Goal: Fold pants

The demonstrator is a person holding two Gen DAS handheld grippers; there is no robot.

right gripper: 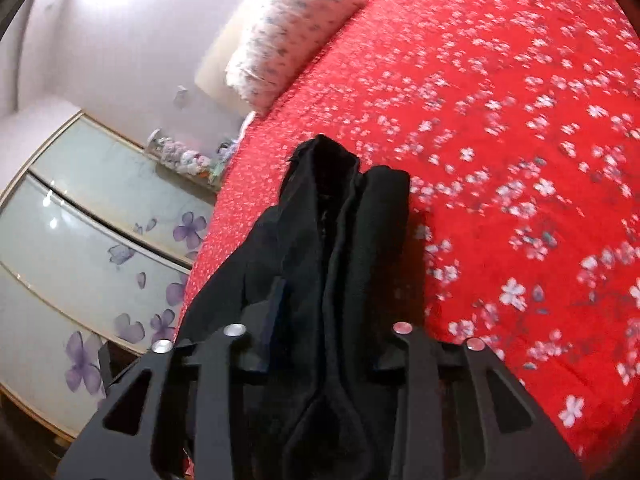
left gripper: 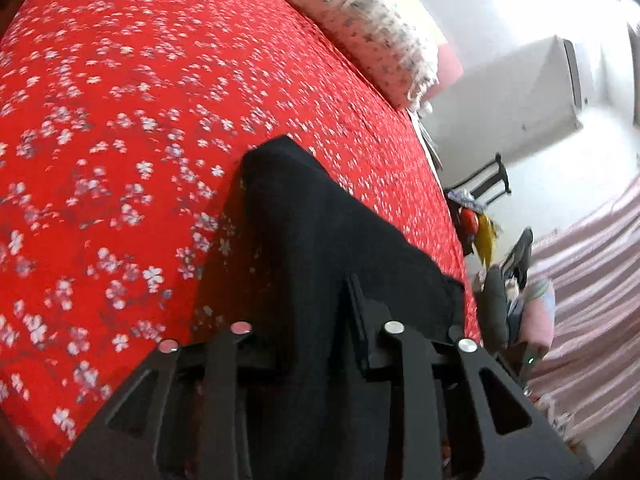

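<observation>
The black pants (left gripper: 304, 208) lie bunched on a red bedspread with white flowers (left gripper: 120, 120), near the bed's right edge in the left wrist view. They run back between the jaws of my left gripper (left gripper: 316, 284). Its right finger (left gripper: 356, 300) shows bare beside the cloth and the other is hidden under it; the jaws stand apart. In the right wrist view the pants (right gripper: 340, 208) form a long folded bundle on the bedspread (right gripper: 520, 160) by the bed's left edge. My right gripper (right gripper: 320, 284) straddles the near end, jaws apart, with the left finger (right gripper: 276, 304) showing.
A flowered pillow (left gripper: 368, 32) (right gripper: 288, 28) lies at the head of the bed. A wardrobe with purple-flower glass doors (right gripper: 80, 240) stands beside the bed. On the other side are a dark chair (left gripper: 492, 180), loose clutter (left gripper: 480, 232) and pink striped bedding (left gripper: 592, 280).
</observation>
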